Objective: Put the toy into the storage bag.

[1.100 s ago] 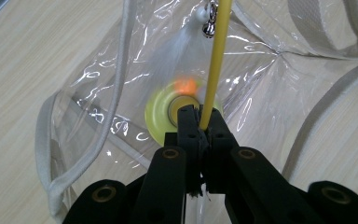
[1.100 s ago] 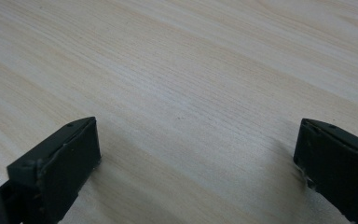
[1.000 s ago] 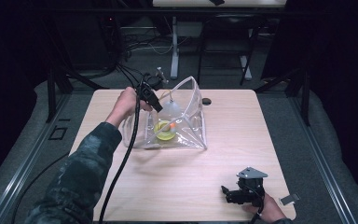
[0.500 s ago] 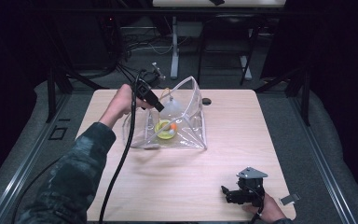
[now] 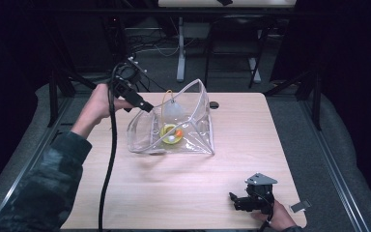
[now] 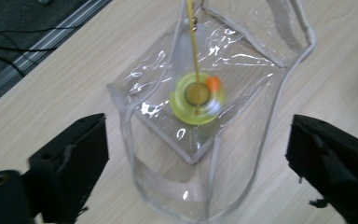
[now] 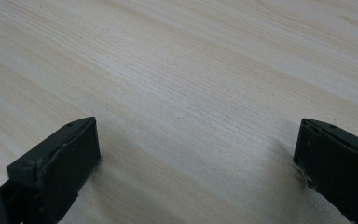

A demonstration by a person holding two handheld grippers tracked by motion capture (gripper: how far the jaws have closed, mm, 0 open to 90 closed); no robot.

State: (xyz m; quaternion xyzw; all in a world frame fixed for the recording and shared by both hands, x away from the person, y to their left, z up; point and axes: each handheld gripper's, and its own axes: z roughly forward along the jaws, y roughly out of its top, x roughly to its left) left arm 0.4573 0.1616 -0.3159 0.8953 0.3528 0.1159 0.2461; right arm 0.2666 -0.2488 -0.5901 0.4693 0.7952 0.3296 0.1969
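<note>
- Nearest the camera, at the table's front right corner, the right gripper (image 5: 236, 201) rests low on the wood in a person's hand, a grey three-cornered plate on top of it.
- Its own view shows both black jaws spread wide over bare, pale wood grain, with nothing between them.
- Just beside that hand, a small grey clip-like piece (image 5: 299, 206) lies at the table's (image 5: 251, 140) edge; what it is cannot be told.
- Along the left edge, a camouflage-patterned sleeve (image 5: 43, 188) reaches forward, and a thick black cable (image 5: 107, 179) trails back from the gripper it carries.
- Midway across the table sits the clear plastic bag (image 5: 174, 130), its mouth gaping and one white-edged side standing tall, its base flat on the wood.
- Inside the bag, on its floor, lies a yellow-green ring-shaped toy (image 5: 169, 133) with an orange knob on it; a thin yellow cord (image 6: 194, 42) runs up from it.
- Beyond the bag's left rim, the left gripper (image 5: 147, 107) hangs in the air above the table, tilted down toward the bag and clear of it.
- Its jaws have just been opening and stand spread wide; in the left gripper view the bag shows below and between them, untouched by either pad.
- Farther back, a small dark round hole (image 5: 214, 104) marks the tabletop near its far edge.
- Behind the table, desk legs and loose cables stand in a dim room.
</note>
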